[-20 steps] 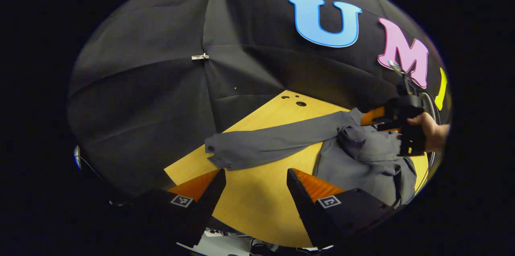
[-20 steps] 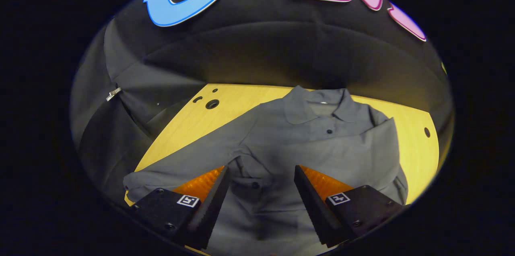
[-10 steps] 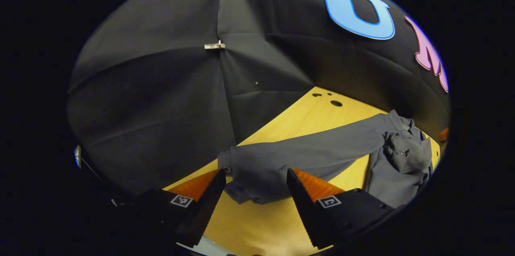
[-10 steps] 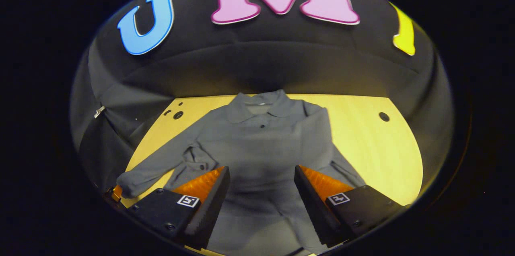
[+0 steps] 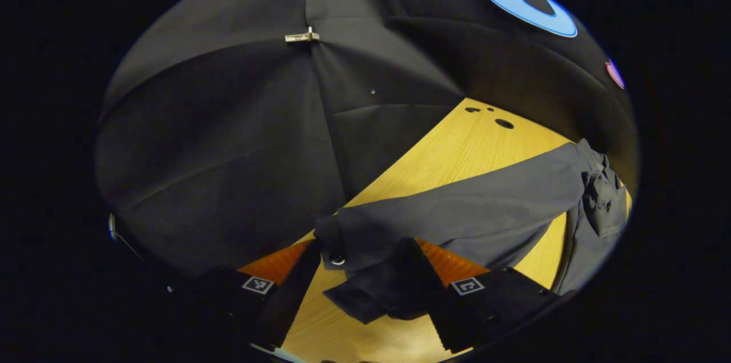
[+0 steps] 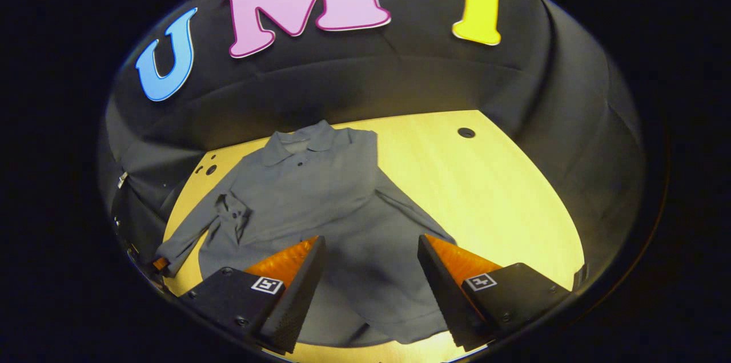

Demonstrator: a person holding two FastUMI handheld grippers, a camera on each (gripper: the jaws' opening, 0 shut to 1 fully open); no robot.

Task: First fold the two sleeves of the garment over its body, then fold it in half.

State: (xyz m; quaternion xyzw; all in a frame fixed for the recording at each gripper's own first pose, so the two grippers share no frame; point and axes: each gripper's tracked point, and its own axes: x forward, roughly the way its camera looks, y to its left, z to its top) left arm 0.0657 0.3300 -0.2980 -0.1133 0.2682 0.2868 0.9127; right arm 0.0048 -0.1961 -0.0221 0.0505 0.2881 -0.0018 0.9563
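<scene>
A grey long-sleeved shirt lies flat, collar at the far side, on the yellow wooden table. One sleeve is folded across the body. The other sleeve stretches out sideways. Its buttoned cuff lies between the fingers of my left gripper, which is open, and cloth drapes over one finger. In the right gripper view, the left gripper is at the sleeve's end. My right gripper hangs open above the shirt's lower half, holding nothing.
The black booth wall rises close behind the table on the far and left sides. The tabletop has small round holes near its far corners. Bare wood lies to the right of the shirt.
My left gripper has advanced until the outstretched sleeve's cuff sits between its fingers. My right gripper has pulled back from the shirt and swung, so the whole garment now shows.
</scene>
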